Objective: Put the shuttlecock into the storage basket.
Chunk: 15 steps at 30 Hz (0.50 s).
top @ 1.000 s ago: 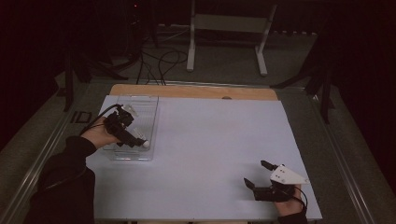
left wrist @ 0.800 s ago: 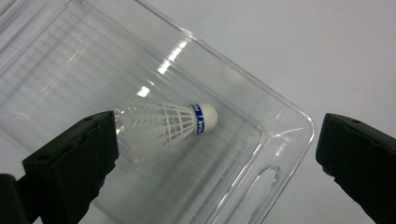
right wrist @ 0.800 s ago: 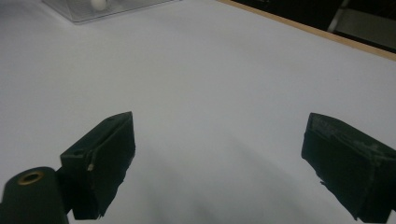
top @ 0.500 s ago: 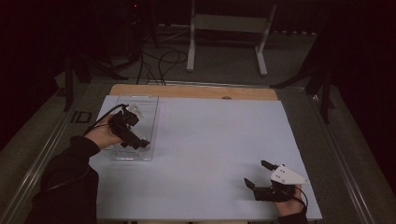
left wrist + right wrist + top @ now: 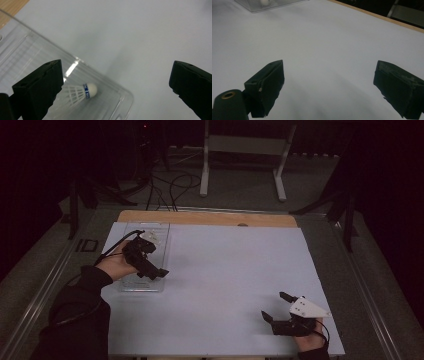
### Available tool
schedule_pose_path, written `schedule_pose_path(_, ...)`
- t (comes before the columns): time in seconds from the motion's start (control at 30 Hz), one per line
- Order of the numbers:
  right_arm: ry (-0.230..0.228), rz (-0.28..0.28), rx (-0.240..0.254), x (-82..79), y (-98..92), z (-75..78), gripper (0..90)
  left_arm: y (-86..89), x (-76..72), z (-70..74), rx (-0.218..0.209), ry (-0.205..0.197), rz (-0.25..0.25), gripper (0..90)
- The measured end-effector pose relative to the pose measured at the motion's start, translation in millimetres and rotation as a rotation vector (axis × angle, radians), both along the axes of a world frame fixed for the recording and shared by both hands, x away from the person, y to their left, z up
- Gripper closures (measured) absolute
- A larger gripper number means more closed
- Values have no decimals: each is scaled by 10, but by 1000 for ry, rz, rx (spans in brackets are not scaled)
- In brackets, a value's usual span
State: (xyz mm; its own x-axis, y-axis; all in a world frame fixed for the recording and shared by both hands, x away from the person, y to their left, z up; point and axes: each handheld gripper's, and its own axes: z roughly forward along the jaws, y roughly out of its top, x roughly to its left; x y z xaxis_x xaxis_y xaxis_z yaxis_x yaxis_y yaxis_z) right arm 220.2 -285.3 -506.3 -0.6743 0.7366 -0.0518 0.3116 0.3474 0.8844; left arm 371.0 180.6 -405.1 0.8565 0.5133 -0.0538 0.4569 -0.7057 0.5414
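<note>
A white shuttlecock [image 5: 82, 92] with a blue band lies on its side in a clear plastic tray [image 5: 30, 57], its cork toward the tray's near corner. My left gripper [image 5: 116, 72] hangs above it, jaws wide apart and holding nothing. From above, the left gripper [image 5: 154, 272] is over the tray [image 5: 150, 227] at the table's left. My right gripper [image 5: 274, 305] rests open near the front right edge. Its own camera shows the right gripper [image 5: 329, 67] with only bare white surface between its jaws, and the tray [image 5: 257, 6] far off.
A white sheet [image 5: 225, 270] covers the table, with a wooden strip [image 5: 210, 217] along the far edge. Behind the table stand a white frame's legs [image 5: 280, 175] and floor cables [image 5: 170, 185]. Metal rails run along both table sides.
A white object sat at the left gripper's tips one second ago and is gone from them now. The shuttlecock lies loose in the tray. The left hand drew back slightly. The right gripper stayed still.
</note>
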Motion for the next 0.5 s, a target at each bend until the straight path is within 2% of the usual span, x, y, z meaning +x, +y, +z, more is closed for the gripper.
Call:
schedule_pose_path(0.17, 3, -1, 0, 1, -1, -2, 97, -44, -27, 50, -42, 7, -4, 3)
schedule_pose_path(0.5, 2, -2, -3, -1, 1, -1, 97, -230, -109, 54, -19, -1, -68, 3)
